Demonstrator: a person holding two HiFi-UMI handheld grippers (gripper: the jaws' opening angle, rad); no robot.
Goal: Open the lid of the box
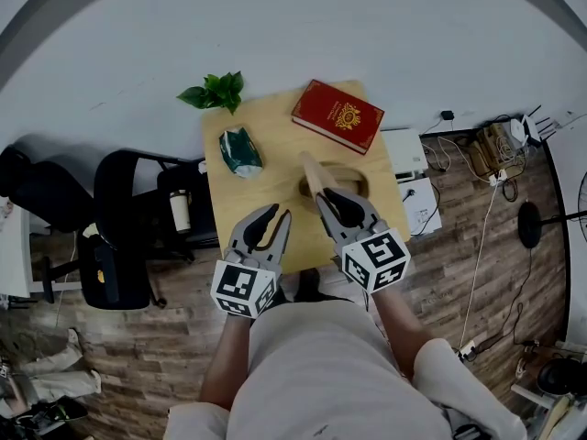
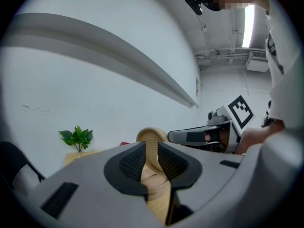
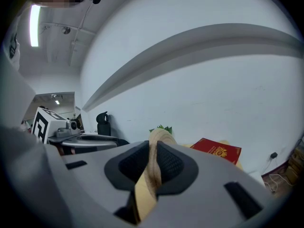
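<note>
One raised lid [image 1: 310, 170] at centre was clamped by the right hand-held gripper [image 1: 323, 196]; the left hand-held gripper [image 1: 278, 214] was seen slightly parted, empty.

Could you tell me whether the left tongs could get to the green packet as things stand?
Probably yes: the green packet lies ahead of the left tongs, with only bare table between; the raised lid in the right tongs stands off to the side.

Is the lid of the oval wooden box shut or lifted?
Lifted. The lid stands on edge over the box, clamped between the right tool's pads, and the box's rim is uncovered.
</note>
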